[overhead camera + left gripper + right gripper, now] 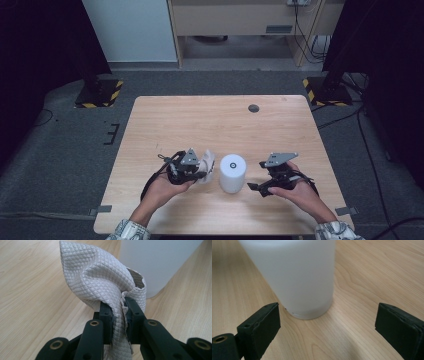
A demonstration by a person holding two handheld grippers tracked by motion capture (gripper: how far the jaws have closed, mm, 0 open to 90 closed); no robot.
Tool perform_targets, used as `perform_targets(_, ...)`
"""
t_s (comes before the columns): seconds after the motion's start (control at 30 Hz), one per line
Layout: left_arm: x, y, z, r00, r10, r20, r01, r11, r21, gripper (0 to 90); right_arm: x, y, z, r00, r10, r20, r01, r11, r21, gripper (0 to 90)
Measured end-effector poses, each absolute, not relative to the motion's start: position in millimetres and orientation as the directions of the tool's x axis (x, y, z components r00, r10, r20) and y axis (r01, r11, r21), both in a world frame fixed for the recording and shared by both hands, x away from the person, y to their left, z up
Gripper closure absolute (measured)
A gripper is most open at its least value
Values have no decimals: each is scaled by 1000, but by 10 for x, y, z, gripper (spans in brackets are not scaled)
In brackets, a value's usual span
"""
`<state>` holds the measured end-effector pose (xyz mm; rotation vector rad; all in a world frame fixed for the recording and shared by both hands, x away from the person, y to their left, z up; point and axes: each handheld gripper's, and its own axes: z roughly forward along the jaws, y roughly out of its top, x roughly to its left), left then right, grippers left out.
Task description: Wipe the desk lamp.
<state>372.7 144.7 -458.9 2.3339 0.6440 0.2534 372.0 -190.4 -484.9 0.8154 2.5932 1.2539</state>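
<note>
Cloth is what I have in my left gripper: the jaws are pinched together on a bunched fold of it, and the rest of the pale, quilted fabric fans out above and beyond the jaw tips, lifted off the wood. In the high view the left gripper sits in my left hand at the near middle of the table, pointing right, with the cloth just left of a white cylinder. From the left gripper view the cylinder stands right behind the cloth; I cannot tell whether the two touch.

My right gripper is in my right hand on the right side of the cylinder, near it and pointing left toward it. Its jaws stand wide apart with nothing between them. In the right gripper view the right gripper faces the cylinder, which stands upright on the table just beyond the jaw tips and a little to the left of the gap; the left jaw tip is close to its base without touching it, and bare wood shows between the jaws.

The cylinder has a flat top with a small dark ring at its centre. A dark round spot lies on the far part of the table, well apart from everything else.
</note>
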Motion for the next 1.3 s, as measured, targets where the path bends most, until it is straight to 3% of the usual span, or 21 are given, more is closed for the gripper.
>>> perform_targets(0.53, 3837, 1788, -4512, 806, 592, 18, 429, -605, 671, 770, 3865, -2219, -4965, -698, 712, 76, 523, 435, 733, 69)
perform_targets(1.13, 4219, 1912, -4812, 707, 708, 3, 555, -557, 618, 763, 3909, -2273, -5025, -650, 757, 63, 559, 421, 715, 72)
perform_targets(1.2, 4239, 1865, -4846, 703, 712, -10, 559, -543, 627, 721, 3904, -2274, -5021, -653, 755, 62, 558, 424, 714, 72)
perform_targets(1.23, 4245, 1840, -4861, 696, 718, -16, 563, -532, 633, 648, 3902, -2274, -5021, -652, 756, 62, 557, 422, 716, 72)
perform_targets(1.3, 4249, 1808, -4869, 686, 727, -15, 568, -523, 635, 420, 3903, -2284, -5020, -650, 758, 61, 556, 419, 718, 72)
